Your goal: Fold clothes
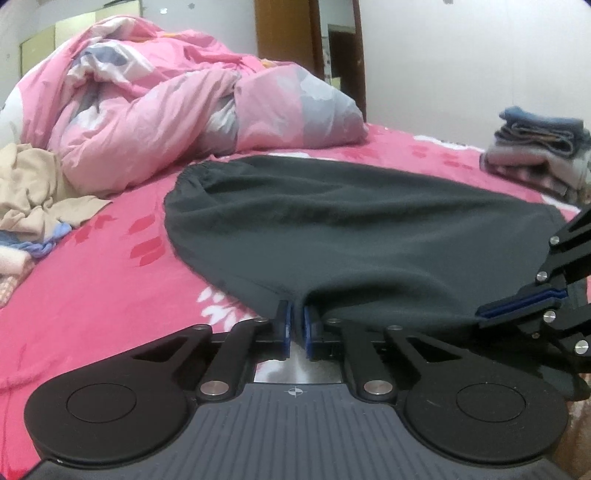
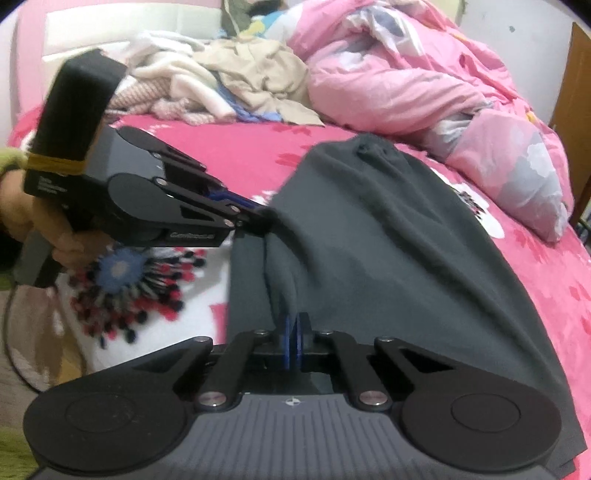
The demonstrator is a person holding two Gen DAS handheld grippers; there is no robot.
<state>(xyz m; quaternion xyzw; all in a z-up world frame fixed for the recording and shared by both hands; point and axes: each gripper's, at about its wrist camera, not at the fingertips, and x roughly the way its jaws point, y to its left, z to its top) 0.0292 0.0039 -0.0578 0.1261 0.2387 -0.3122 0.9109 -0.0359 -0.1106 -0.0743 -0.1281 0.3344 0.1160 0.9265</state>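
A dark grey garment (image 1: 351, 229) with an elastic waistband at its far end lies spread on the pink flowered bedsheet (image 1: 92, 288). My left gripper (image 1: 295, 314) is at its near edge, blue pads pinched on the fabric. The right gripper (image 1: 517, 310) comes in from the right and is shut on the same near edge. In the right wrist view, the right gripper (image 2: 293, 326) holds a raised fold of the grey garment (image 2: 388, 240). A hand holds the left gripper (image 2: 255, 218), which bites the garment's left edge.
A crumpled pink quilt (image 1: 166, 92) fills the far side of the bed. Several folded clothes (image 1: 535, 155) are stacked at the right. A loose heap of beige and white clothes (image 2: 221, 81) lies near the headboard. A wooden door (image 1: 284, 29) stands behind.
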